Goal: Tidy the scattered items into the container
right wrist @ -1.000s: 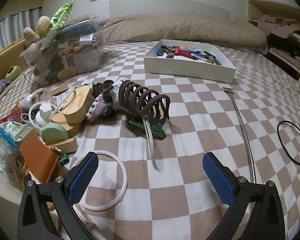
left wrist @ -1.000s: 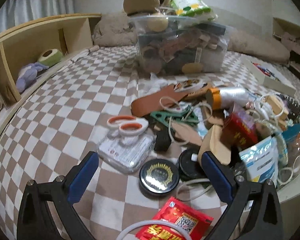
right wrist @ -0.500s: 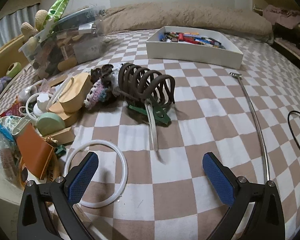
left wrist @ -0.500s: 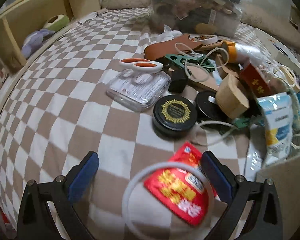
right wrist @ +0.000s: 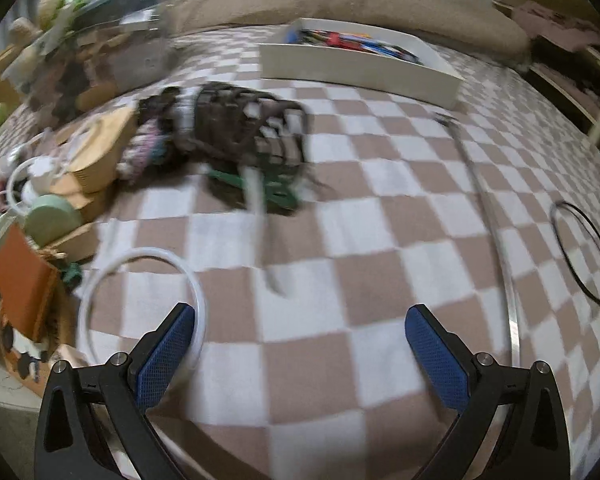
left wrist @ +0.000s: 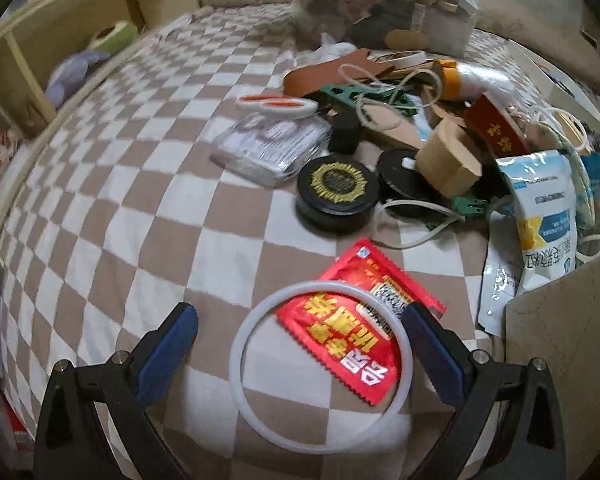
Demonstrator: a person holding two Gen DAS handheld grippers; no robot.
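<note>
My left gripper (left wrist: 298,344) is open, low over a white ring (left wrist: 236,354) that lies between its fingers on the checkered bedspread, partly over a red sachet (left wrist: 352,328). Beyond them lies a pile: a black round tin (left wrist: 336,192), a clear flat case (left wrist: 270,146), white-and-orange scissors (left wrist: 276,104), a wooden block (left wrist: 448,162). My right gripper (right wrist: 300,342) is open over bare bedspread; the white ring (right wrist: 100,280) touches its left finger. A dark wire rack (right wrist: 246,128) and a green clip (right wrist: 278,190) lie ahead, blurred. The white box (right wrist: 360,68) holds several small items.
A full clear bin (left wrist: 384,8) stands at the far end, also visible as the clear bin (right wrist: 100,40). A metal rod (right wrist: 496,240) and a thin black ring (right wrist: 580,256) lie right. A wooden shelf (left wrist: 60,52) borders the left. A blue-white packet (left wrist: 546,220) leans by a cardboard edge (left wrist: 560,360).
The left gripper has dropped and tilted toward the white ring and red sachet, which now sit between its fingers. The right gripper has advanced slightly toward the rack; its view is now motion-blurred.
</note>
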